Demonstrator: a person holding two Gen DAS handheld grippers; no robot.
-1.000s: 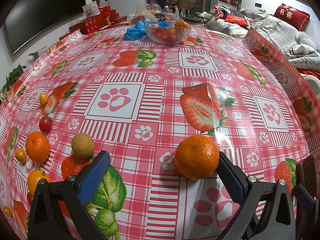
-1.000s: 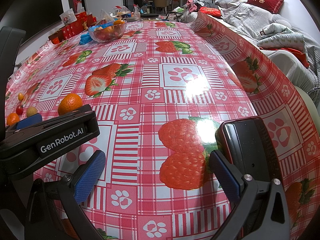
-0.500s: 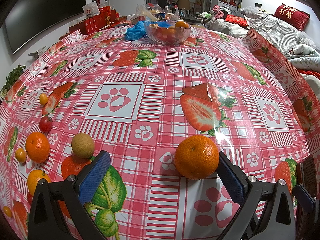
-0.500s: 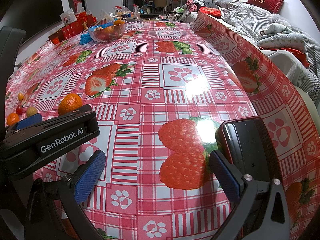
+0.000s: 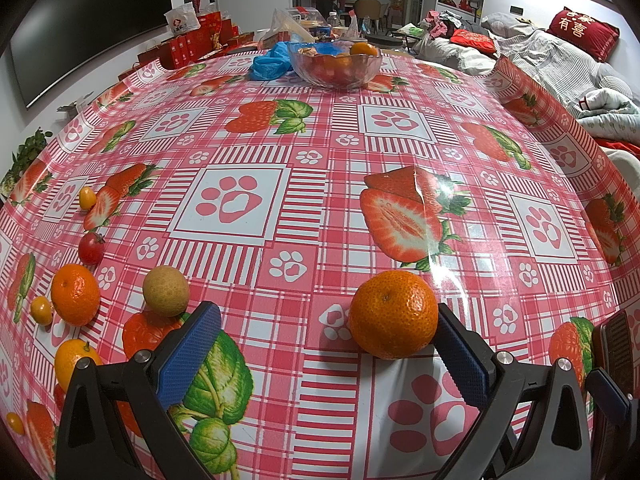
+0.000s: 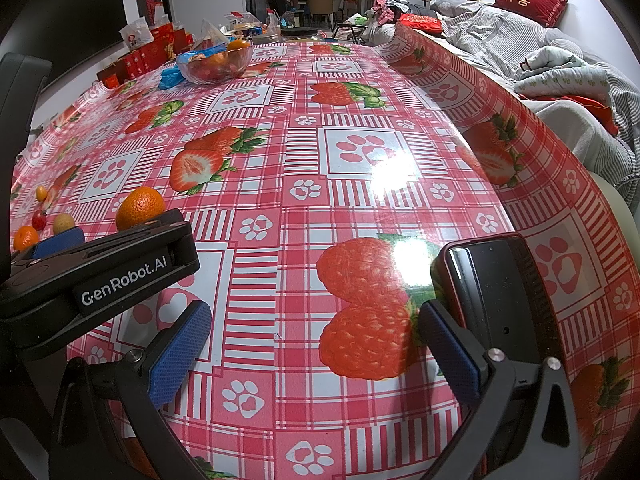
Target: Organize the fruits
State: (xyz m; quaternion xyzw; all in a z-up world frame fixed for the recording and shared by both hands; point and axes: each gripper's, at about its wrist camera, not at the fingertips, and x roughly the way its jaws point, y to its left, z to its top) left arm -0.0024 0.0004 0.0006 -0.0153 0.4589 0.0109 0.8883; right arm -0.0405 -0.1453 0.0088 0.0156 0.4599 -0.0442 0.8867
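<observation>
Round orange tangerine [image 5: 394, 314] sits on the red-checked strawberry-print tablecloth [image 5: 320, 184], inside the spread left gripper [image 5: 328, 350], touching or just beside its right blue pad [image 5: 460, 354]; left pad well apart. Beyond that pad: round tan-green fruit [image 5: 166, 290], smaller orange tangerine [image 5: 75, 294], red cherry tomato [image 5: 91, 248], small yellow kumquats [image 5: 87, 197]. Clear glass fruit bowl [image 5: 334, 65] far across from the tangerine. Right gripper [image 6: 312, 354] spread, empty, dark phone in red case [image 6: 496, 292] beside it.

Blk fingers [image 5: 516, 408] w/ blue textured pads, silver screws, GenRobot.AI label
</observation>
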